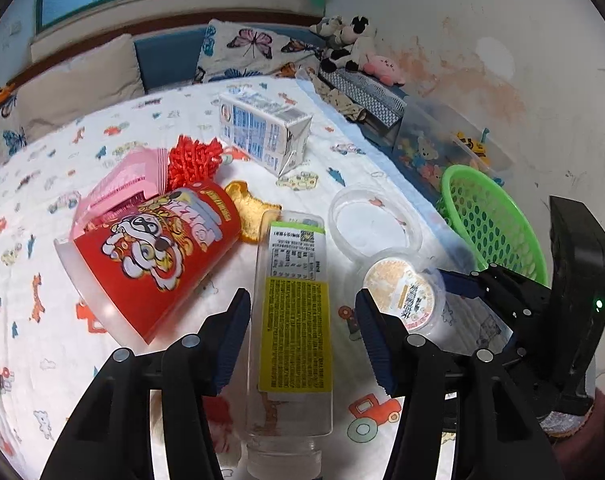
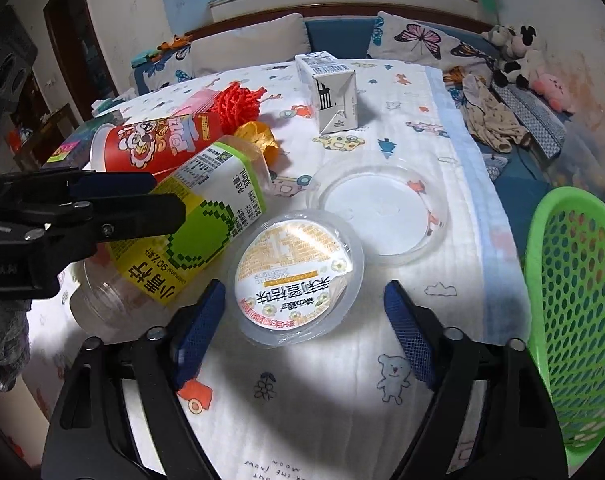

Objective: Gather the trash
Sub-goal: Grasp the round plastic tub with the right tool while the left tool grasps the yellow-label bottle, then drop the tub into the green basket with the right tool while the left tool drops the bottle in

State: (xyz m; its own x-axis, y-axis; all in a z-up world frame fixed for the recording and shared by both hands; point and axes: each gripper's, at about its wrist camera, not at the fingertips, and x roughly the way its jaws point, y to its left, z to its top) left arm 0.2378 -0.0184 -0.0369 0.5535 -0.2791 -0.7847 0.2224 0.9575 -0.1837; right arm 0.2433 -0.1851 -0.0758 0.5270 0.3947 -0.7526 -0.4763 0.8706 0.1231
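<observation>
A clear plastic bottle with a yellow-green label (image 1: 294,320) lies on the printed cloth between the fingers of my open left gripper (image 1: 302,312); it also shows in the right wrist view (image 2: 190,232). A small sealed plastic cup (image 2: 296,276) lies between the fingers of my open right gripper (image 2: 304,304), untouched; it also shows in the left wrist view (image 1: 402,296). A green mesh basket (image 2: 578,312) stands at the right. Other trash includes a red snack cup (image 1: 154,256), a milk carton (image 1: 262,132), a clear lid (image 2: 382,212) and a red net (image 1: 194,160).
The cloth-covered table (image 2: 342,400) ends at the right beside the basket. A bench with butterfly pillows (image 2: 414,40), plush toys (image 2: 518,56) and crumpled fabric (image 2: 490,120) lies behind. A pink packet (image 1: 126,184) and a gold wrapper (image 1: 250,208) lie near the red cup.
</observation>
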